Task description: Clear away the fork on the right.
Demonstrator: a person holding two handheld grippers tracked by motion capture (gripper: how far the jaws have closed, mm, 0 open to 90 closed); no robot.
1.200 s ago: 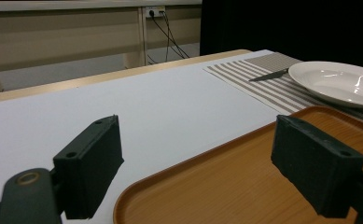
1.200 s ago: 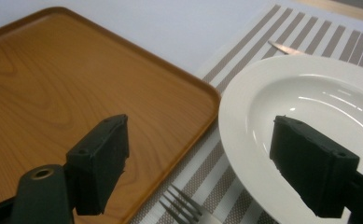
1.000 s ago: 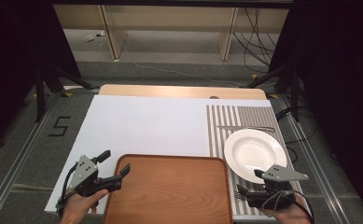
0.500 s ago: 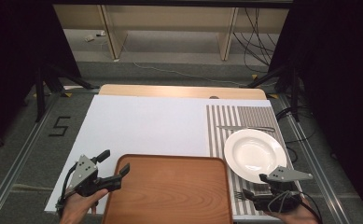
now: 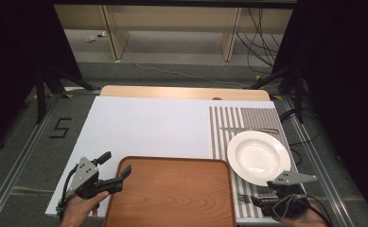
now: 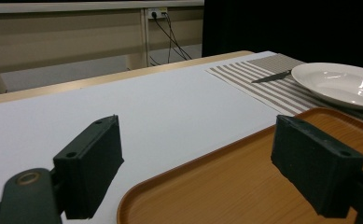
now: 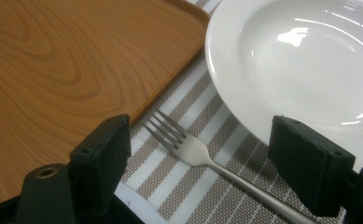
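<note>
A wooden tray [image 5: 172, 194] lies at the near middle of the white table. My left gripper [image 5: 115, 164] is open at the tray's near-left corner, and in the left gripper view [image 6: 195, 140] its jaws straddle the tray's rim [image 6: 184, 170]. A white plate [image 5: 258, 156] rests on a striped placemat [image 5: 224, 127], with a knife [image 5: 248, 129] beyond it. A fork [image 5: 243, 198] lies on the mat between tray and plate. My right gripper [image 5: 256, 201] is open just behind the fork; in the right gripper view [image 7: 200, 135] the fork [image 7: 188, 147] lies between the jaws, untouched.
The plate [image 7: 300, 60] lies close on the right of the right gripper's jaws and the tray [image 7: 53, 60] on their left. The white table top [image 5: 148, 127] runs bare beyond the tray. Metal rails flank the table, and cables trail on the floor behind.
My right gripper has shifted slightly toward the table's near-right corner, its jaws still wide. The left gripper, tray, plate and fork have not moved.
</note>
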